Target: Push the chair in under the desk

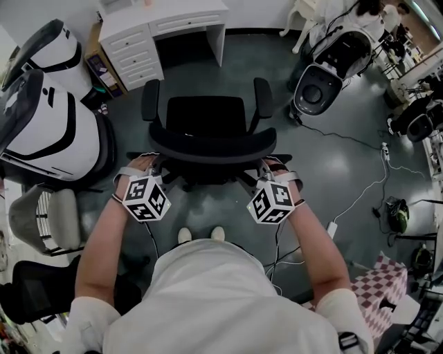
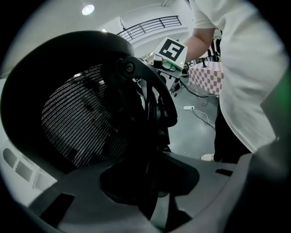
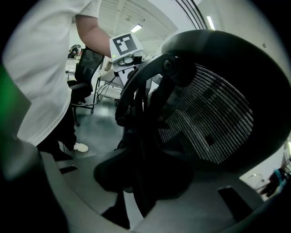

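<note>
Two grippers hold the chair [image 1: 208,121] by its backrest [image 1: 211,147]. The left gripper [image 1: 149,166] has its jaws clamped on the left end, the right gripper [image 1: 271,167] on the right end. The chair stands on the floor [image 1: 332,152], apart from the desk [image 1: 166,21]. Its seat points toward the desk, and the backrest lies crosswise, nearest the person. The desk's drawers [image 1: 135,52] are shut.

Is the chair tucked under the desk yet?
Not yet. Done: the left tool and right tool each grip a side of the chair, with the person standing behind it. In hand: aiming it at the white desk. Left: nearly everything; bare floor lies between chair and desk, so it must roll into the gap underneath.
</note>
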`<state>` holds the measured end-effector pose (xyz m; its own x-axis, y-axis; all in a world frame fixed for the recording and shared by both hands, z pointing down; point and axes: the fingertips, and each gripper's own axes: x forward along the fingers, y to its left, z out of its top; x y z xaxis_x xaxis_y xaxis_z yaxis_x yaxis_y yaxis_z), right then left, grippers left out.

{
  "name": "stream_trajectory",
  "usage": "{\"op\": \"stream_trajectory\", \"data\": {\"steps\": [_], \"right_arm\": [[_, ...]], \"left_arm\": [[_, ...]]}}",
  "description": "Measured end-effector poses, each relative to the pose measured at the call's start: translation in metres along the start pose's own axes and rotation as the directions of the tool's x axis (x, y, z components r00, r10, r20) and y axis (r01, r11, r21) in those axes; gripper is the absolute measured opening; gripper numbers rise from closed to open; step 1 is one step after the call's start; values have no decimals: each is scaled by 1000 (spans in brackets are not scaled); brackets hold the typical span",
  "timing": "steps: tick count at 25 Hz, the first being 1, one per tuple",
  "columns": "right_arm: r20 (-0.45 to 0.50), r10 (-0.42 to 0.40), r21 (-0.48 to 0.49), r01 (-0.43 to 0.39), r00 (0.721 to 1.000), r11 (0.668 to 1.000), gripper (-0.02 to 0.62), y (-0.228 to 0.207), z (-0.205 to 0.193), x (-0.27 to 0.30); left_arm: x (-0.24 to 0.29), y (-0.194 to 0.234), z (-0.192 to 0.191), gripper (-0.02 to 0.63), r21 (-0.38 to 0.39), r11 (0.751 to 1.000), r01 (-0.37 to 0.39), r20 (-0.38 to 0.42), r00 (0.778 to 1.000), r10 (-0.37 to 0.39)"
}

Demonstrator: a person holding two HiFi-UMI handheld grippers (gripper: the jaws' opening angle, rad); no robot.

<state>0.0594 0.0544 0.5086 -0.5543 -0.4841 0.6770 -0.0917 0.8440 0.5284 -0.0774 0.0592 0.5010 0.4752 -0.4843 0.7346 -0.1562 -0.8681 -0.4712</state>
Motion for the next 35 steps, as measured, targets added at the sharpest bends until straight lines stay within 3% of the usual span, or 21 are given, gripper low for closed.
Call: {"op": "stream_trajectory", "data": {"steps": [19, 35], "right_arm": [[53, 61, -77, -57, 997, 995, 133, -48, -44, 3], [70, 85, -99, -78, 994, 992, 136, -122, -70, 40]], "left_arm": [[36, 26, 32, 127, -57, 996, -68, -38, 997, 66], [78, 92, 32, 124, -102, 991, -91, -67, 994, 84]]}}
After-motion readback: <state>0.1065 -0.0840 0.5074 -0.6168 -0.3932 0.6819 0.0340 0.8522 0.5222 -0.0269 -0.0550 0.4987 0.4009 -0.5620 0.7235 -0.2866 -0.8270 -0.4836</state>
